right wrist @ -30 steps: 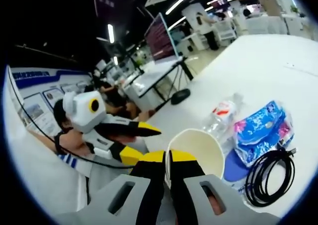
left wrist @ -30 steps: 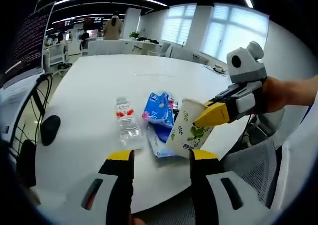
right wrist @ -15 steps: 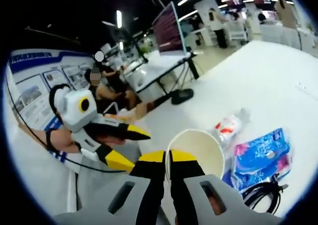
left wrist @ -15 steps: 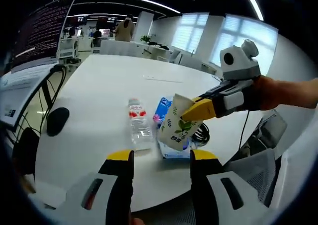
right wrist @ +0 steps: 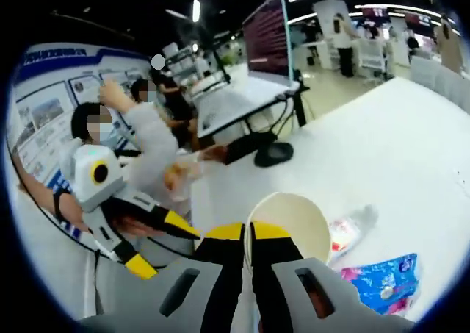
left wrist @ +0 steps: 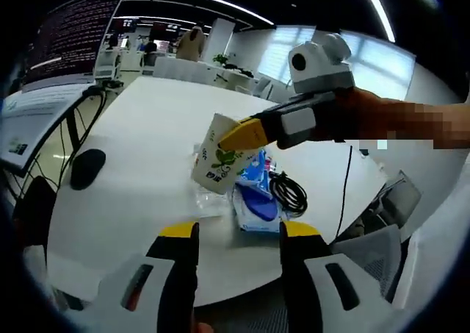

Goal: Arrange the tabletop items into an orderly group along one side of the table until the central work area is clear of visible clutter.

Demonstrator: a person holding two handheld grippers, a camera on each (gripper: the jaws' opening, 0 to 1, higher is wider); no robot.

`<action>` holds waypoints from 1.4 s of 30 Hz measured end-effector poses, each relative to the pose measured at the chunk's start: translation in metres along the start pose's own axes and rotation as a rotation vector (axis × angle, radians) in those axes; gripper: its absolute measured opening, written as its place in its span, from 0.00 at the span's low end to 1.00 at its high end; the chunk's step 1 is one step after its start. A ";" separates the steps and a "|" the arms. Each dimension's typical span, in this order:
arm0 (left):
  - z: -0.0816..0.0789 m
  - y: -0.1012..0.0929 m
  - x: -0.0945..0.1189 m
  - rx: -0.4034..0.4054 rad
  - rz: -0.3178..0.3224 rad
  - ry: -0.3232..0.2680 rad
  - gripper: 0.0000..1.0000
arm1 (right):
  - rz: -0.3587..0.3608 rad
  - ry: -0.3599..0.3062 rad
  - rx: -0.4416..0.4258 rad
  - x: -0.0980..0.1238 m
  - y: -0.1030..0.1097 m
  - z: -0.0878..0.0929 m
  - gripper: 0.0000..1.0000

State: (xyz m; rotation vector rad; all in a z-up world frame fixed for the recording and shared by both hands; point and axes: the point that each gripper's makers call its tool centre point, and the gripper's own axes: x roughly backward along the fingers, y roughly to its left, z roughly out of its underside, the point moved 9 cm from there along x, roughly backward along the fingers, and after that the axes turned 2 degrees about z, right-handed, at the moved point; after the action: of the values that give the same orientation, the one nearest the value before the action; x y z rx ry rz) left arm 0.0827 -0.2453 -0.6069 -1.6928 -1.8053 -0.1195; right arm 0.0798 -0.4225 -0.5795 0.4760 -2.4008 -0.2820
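Gripping paper cup (right wrist: pixel 288 226) rim, R hand-held gripper (right wrist: pixel 247 234); cup interior bare.

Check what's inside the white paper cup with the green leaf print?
In the right gripper view, the white paper cup with the green leaf print, pinched at its rim by the right gripper, shows a bare pale inner wall. Its bottom is hidden by the rim and jaws.

The paper cup (left wrist: pixel 218 155) looks matt, with printed green leaves. The tissue pack (left wrist: pixel 258 173) has glossy plastic wrap. The table (left wrist: pixel 139 149) is smooth and white. The cable (left wrist: pixel 288 192) looks black, rubbery.
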 end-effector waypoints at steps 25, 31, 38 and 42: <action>0.000 0.005 0.005 0.001 0.040 0.003 0.42 | 0.060 0.152 0.122 -0.079 -0.037 -0.016 0.00; 0.000 0.008 0.005 0.007 0.041 0.000 0.42 | 0.114 0.213 0.225 -0.091 -0.050 -0.021 0.00; -0.002 0.012 0.006 0.018 0.037 -0.008 0.42 | 0.154 0.289 0.357 -0.104 -0.066 -0.024 0.00; -0.001 0.014 0.006 0.024 0.032 -0.006 0.41 | 0.197 0.334 0.440 -0.110 -0.075 -0.027 0.00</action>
State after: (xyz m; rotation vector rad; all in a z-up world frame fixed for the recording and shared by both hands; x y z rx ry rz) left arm 0.0969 -0.2381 -0.6077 -1.7062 -1.7761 -0.0792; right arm 0.1954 -0.4482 -0.6465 0.4344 -2.1506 0.3933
